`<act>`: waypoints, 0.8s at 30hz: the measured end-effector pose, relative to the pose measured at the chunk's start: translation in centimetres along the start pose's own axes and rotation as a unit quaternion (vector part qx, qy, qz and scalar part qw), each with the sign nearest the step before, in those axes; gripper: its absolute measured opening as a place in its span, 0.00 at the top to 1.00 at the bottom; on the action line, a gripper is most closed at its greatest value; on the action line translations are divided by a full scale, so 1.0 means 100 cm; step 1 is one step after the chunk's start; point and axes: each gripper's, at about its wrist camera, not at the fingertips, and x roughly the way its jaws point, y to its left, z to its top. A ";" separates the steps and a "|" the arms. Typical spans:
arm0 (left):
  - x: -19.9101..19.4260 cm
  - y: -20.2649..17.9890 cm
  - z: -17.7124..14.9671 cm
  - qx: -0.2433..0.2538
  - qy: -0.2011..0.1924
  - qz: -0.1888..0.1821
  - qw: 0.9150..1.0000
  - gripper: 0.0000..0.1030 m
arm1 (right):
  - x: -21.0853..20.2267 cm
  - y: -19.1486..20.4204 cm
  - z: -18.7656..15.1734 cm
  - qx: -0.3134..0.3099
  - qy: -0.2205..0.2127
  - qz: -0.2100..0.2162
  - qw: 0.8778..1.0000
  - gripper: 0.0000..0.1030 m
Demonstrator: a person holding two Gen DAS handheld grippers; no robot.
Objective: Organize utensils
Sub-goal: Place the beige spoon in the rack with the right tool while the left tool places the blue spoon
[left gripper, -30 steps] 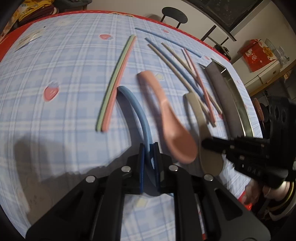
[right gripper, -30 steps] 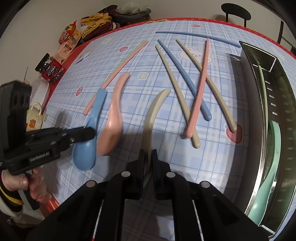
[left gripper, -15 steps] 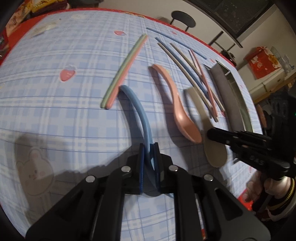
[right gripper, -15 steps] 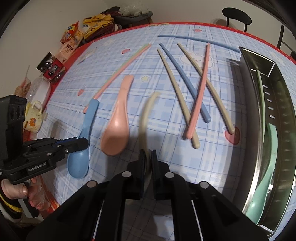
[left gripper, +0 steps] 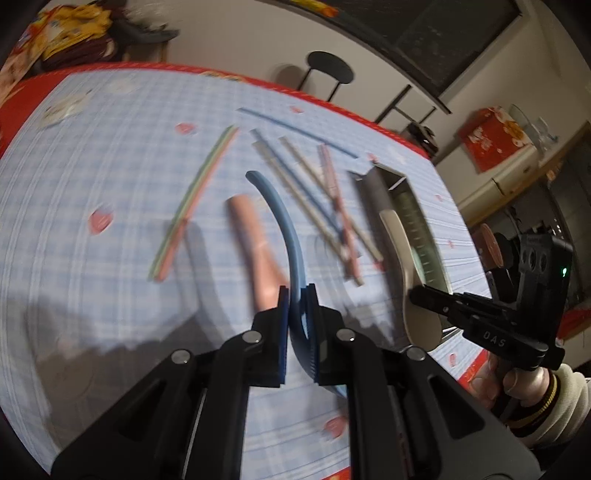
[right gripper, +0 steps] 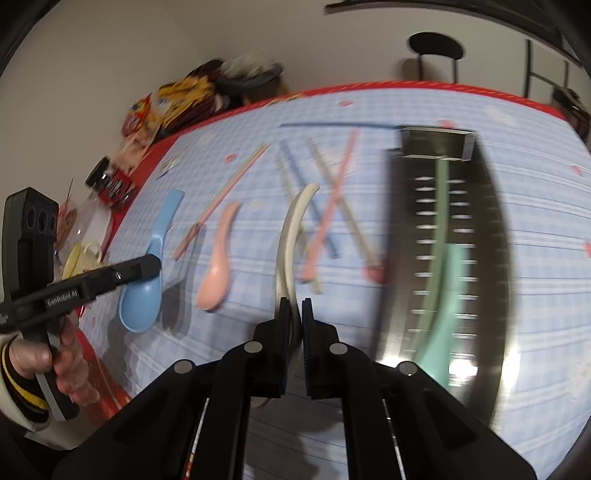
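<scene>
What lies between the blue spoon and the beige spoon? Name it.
The pink spoon lies on the cloth between the blue spoon, held in the left gripper, and the beige spoon, held in the right gripper. The right wrist view shows it.

A table covered by a pale blue checked cloth with a red border [left gripper: 92, 192] fills the room's middle. Behind it, a plain off-white wall [right gripper: 184, 33] and a black round-seated stool [left gripper: 328, 70]. A red patterned box [left gripper: 495, 136] sits on what may be a wooden sideboard, blurred.
</scene>
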 end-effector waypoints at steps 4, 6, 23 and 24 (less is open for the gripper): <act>0.017 -0.028 0.020 0.009 0.002 -0.031 0.999 0.88 | -0.021 -0.034 -0.002 0.010 -0.014 -0.034 0.999 0.93; 0.030 -0.048 0.031 0.022 0.006 -0.049 0.999 0.88 | -0.027 -0.051 -0.003 0.021 -0.016 -0.048 0.998 0.93; 0.150 -0.145 0.066 0.048 0.073 -0.080 0.993 0.88 | -0.019 -0.094 -0.014 0.041 0.015 -0.083 0.996 0.93; 0.155 -0.146 0.066 0.051 0.077 -0.076 0.993 0.88 | -0.019 -0.094 -0.015 0.039 0.016 -0.083 0.996 0.93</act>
